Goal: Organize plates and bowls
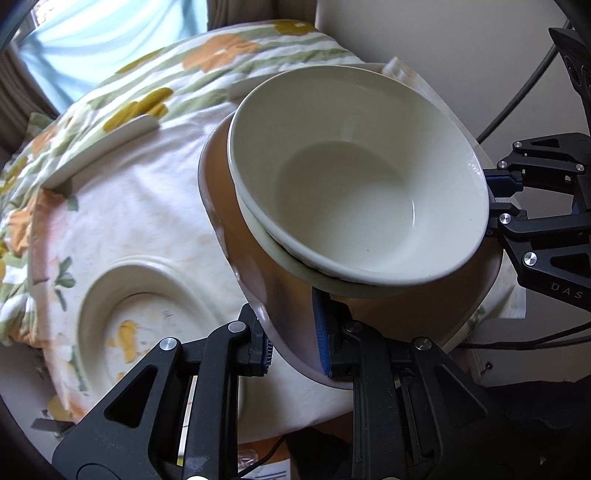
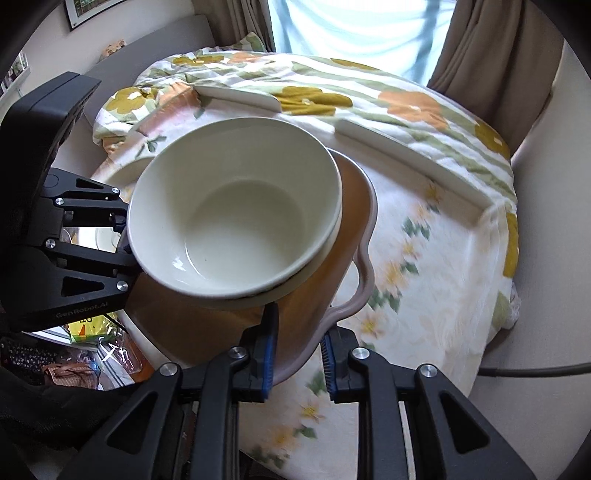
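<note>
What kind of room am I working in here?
Probably a bedroom or small living room at home: a floral quilt covers the work surface, brown curtains frame a window, and a framed picture hangs on the wall.

The white bowl (image 1: 354,177) looks smooth and shiny. The flowery cloth (image 1: 140,192) under it looks soft and matt.

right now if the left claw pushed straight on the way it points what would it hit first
It is already shut on the tray rim; going on, it would probably meet the stacked bowls first, though depth is unclear.
</note>
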